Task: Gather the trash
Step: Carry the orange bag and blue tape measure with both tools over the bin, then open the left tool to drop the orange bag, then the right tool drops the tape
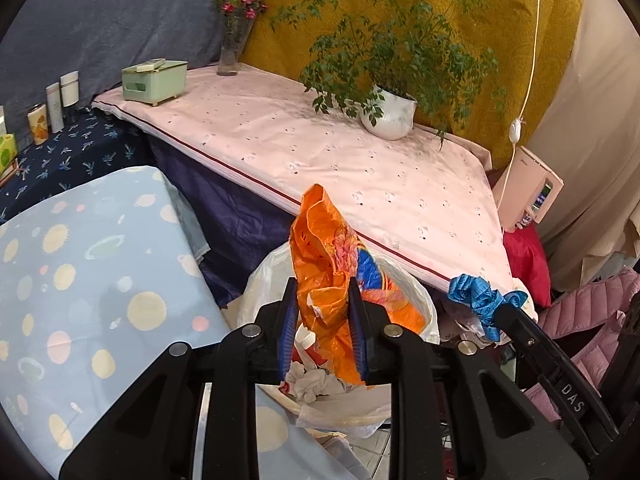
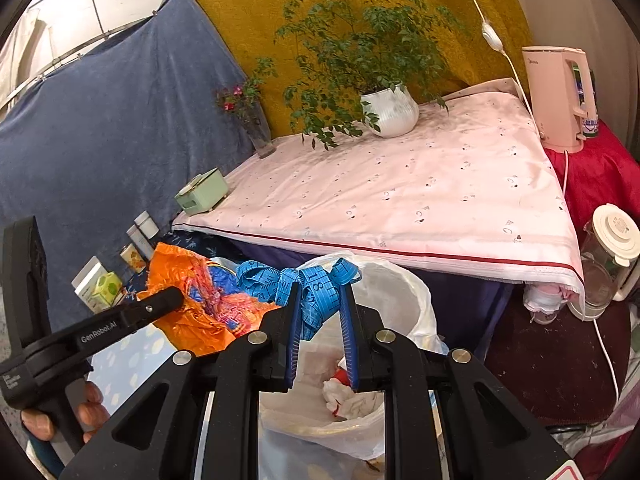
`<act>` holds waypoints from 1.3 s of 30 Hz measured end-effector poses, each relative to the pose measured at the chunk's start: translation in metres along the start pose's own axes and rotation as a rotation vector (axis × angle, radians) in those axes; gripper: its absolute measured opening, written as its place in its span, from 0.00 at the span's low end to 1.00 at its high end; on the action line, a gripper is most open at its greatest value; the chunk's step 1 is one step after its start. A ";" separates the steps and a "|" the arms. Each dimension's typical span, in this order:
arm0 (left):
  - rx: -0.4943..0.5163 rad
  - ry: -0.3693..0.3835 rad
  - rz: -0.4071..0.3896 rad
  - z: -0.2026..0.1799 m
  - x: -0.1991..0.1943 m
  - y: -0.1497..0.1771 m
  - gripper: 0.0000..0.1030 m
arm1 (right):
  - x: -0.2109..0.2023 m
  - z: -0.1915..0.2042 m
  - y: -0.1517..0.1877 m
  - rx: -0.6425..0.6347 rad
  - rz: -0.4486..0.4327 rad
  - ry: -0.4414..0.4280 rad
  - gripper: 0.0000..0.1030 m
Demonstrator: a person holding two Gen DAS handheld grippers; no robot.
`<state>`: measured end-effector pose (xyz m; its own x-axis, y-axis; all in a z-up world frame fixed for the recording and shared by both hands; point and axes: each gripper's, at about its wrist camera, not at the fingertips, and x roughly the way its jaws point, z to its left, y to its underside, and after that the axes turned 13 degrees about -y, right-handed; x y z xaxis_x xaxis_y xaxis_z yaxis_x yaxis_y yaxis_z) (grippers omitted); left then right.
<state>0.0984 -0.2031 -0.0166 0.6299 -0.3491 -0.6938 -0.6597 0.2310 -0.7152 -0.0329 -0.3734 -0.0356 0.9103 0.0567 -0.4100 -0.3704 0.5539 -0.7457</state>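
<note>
My left gripper [image 1: 322,286] is shut on a crumpled orange wrapper [image 1: 326,248] and holds it over the trash bin lined with a white bag [image 1: 416,300]. The wrapper also shows in the right wrist view [image 2: 192,300]. My right gripper [image 2: 320,286] is shut on a bunched blue tape measure [image 2: 316,284] above the same bin [image 2: 400,292]. The tape measure shows at the right of the left wrist view [image 1: 476,296]. Crumpled white tissue and a red-and-white scrap [image 2: 344,392] lie inside the bin.
A pink-covered table [image 1: 320,152] stands behind the bin with a potted plant [image 1: 390,110], a green box [image 1: 154,80] and a flower vase [image 1: 230,54]. A blue dotted cloth surface [image 1: 80,280] is at left. A pink kettle [image 2: 560,100] and a clear jug [image 2: 608,256] stand at right.
</note>
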 end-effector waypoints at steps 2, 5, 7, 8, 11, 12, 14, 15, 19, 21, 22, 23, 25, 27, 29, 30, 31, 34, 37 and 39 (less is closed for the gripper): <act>0.004 -0.005 0.010 -0.003 0.007 0.001 0.28 | 0.002 -0.004 0.000 0.007 0.002 0.002 0.17; 0.007 -0.011 0.018 -0.005 0.014 0.003 0.29 | 0.004 -0.005 0.001 0.009 0.006 0.004 0.17; 0.008 -0.015 0.022 -0.004 0.017 0.003 0.29 | 0.006 -0.006 0.001 0.011 0.009 0.004 0.17; 0.009 -0.018 0.023 -0.005 0.017 0.003 0.29 | 0.007 -0.006 0.001 0.011 0.010 0.003 0.17; 0.008 -0.023 0.022 -0.002 0.017 0.004 0.29 | 0.010 -0.004 0.001 0.010 0.014 -0.002 0.17; 0.008 -0.025 0.021 -0.001 0.017 0.005 0.29 | 0.012 -0.003 0.001 0.009 0.016 -0.003 0.17; 0.009 -0.028 0.018 0.000 0.015 0.005 0.29 | 0.014 -0.001 0.001 0.006 0.021 -0.007 0.17; 0.007 -0.029 0.017 0.002 0.014 0.005 0.29 | 0.016 0.001 0.002 0.003 0.024 -0.010 0.17; -0.005 -0.038 0.010 0.008 0.010 0.005 0.29 | 0.021 0.009 0.004 -0.009 0.038 -0.020 0.17; -0.011 -0.044 0.007 0.012 0.007 0.005 0.29 | 0.023 0.013 0.004 -0.015 0.043 -0.025 0.17; -0.013 -0.047 0.006 0.014 0.006 0.006 0.29 | 0.024 0.015 0.004 -0.018 0.045 -0.027 0.17; -0.016 -0.052 0.004 0.016 0.005 0.006 0.29 | 0.025 0.016 0.004 -0.020 0.048 -0.029 0.17; -0.025 -0.060 0.002 0.022 0.003 0.007 0.29 | 0.028 0.019 0.005 -0.024 0.055 -0.032 0.17; -0.038 -0.066 0.001 0.028 0.001 0.008 0.31 | 0.032 0.021 0.006 -0.025 0.063 -0.034 0.17; -0.050 -0.077 0.000 0.034 0.000 0.010 0.37 | 0.035 0.022 0.007 -0.028 0.071 -0.033 0.17; -0.054 -0.084 -0.002 0.037 -0.002 0.011 0.38 | 0.037 0.023 0.007 -0.029 0.075 -0.033 0.17; -0.058 -0.094 -0.004 0.040 -0.002 0.013 0.39 | 0.039 0.023 0.008 -0.029 0.080 -0.032 0.17; -0.061 -0.115 -0.005 0.047 -0.003 0.017 0.40 | 0.046 0.022 0.010 -0.029 0.095 -0.027 0.17; -0.070 -0.129 0.004 0.054 -0.001 0.021 0.41 | 0.053 0.022 0.013 -0.028 0.112 -0.025 0.17; -0.069 -0.143 0.005 0.057 -0.001 0.024 0.44 | 0.057 0.024 0.014 -0.033 0.120 -0.025 0.21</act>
<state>0.1055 -0.1458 -0.0380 0.6752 -0.2140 -0.7059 -0.6865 0.1679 -0.7075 0.0181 -0.3421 -0.0570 0.8632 0.1414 -0.4846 -0.4823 0.5145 -0.7090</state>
